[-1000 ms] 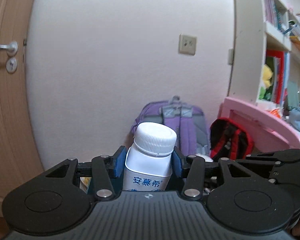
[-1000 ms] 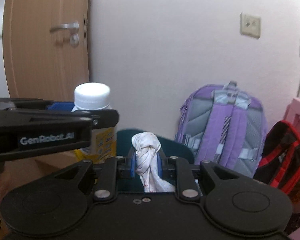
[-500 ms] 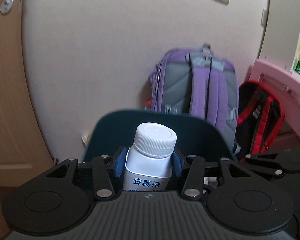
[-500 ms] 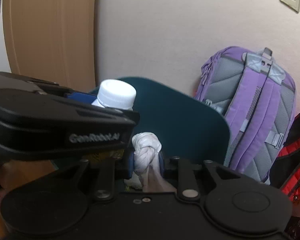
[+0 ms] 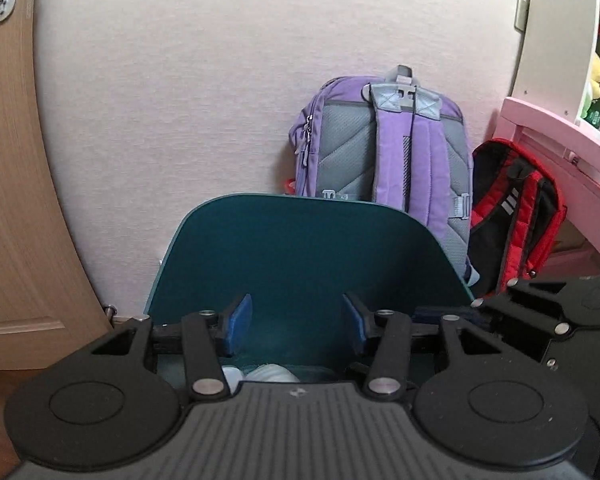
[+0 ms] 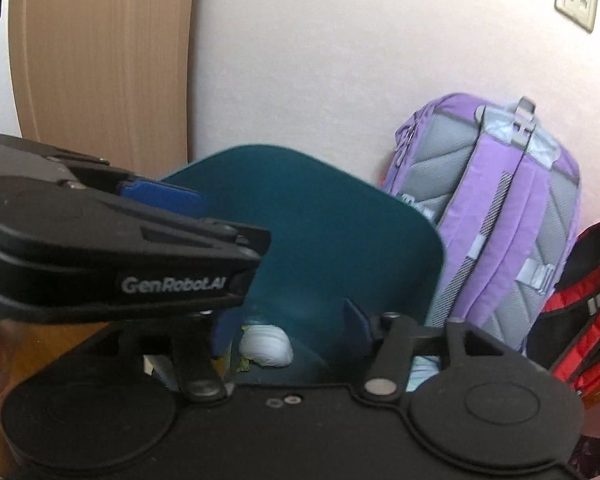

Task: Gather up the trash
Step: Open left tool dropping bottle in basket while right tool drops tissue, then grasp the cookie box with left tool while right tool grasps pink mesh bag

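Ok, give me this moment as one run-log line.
left gripper: open, empty, jaws just opened | right gripper: open, empty, jaws just opened | white wad: inside teal bin | bottle: not clearly visible

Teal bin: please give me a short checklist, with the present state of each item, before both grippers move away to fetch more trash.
1. Left gripper empty, jaws having just opened: ok.
2. Right gripper empty, jaws having just opened: ok.
3. White knotted bundle lies inside the teal bin: ok.
4. Bottle inside the bin: cannot tell, only a white edge shows.
5. Grippers apart from each other: cannot tell, they overlap in the right wrist view.
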`<state>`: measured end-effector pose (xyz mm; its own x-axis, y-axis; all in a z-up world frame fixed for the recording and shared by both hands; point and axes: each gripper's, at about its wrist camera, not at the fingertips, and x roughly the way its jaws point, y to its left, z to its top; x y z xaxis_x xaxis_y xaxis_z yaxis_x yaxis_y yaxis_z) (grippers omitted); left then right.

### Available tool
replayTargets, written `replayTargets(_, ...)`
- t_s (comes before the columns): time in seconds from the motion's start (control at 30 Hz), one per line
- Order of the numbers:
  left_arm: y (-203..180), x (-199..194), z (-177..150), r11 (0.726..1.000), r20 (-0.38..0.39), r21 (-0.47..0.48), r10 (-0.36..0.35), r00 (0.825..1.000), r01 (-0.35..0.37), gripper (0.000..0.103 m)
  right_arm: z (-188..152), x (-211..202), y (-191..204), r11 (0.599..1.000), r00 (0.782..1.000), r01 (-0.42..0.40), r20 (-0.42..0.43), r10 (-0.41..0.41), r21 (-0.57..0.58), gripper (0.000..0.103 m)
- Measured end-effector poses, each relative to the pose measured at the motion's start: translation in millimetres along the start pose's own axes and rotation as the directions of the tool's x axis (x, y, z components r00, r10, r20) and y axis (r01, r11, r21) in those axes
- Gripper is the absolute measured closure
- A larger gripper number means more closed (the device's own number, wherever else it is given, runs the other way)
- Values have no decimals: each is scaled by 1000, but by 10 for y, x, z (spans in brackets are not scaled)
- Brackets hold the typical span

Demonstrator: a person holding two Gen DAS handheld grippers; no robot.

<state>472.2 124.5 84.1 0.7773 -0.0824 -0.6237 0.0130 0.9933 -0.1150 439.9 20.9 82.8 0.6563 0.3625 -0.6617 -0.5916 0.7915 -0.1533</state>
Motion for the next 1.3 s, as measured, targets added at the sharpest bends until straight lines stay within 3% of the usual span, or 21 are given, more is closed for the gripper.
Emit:
replayTargets(0.07,-9,-97,0,1000,10,-2,7,1000,-7,46,-8,-121,-16,1000,1000,0,10,0,-1,40)
replayTargets(0.23,-31,-372,2,1000,24,-13,4,1000,-4,45,-48,-438,-59,1000,1000,12,27,-12,5,37)
replayTargets(0.4,-72,-716,-40,1000,48,-5,2,999,-2,35,-143,-817,-95,999,999,6,50,-8,38,34)
replayTargets(0.73,-215,-1390,-286,1000,65,24,-7,998,5,24,-498,-1488,-69,998,997,-30,75,26,60,29)
replayTargets(1.07,-478,-1885,-839,998,36,54,-43,998,41,20,-1152,-1960,-8,991,993,-97,73,91,92,22)
replayTargets(1.3,-519,-2037,-1368,998,2,47,-49,999,49,20,-1702,-2065,66,983,991,-131,45,126,130,19)
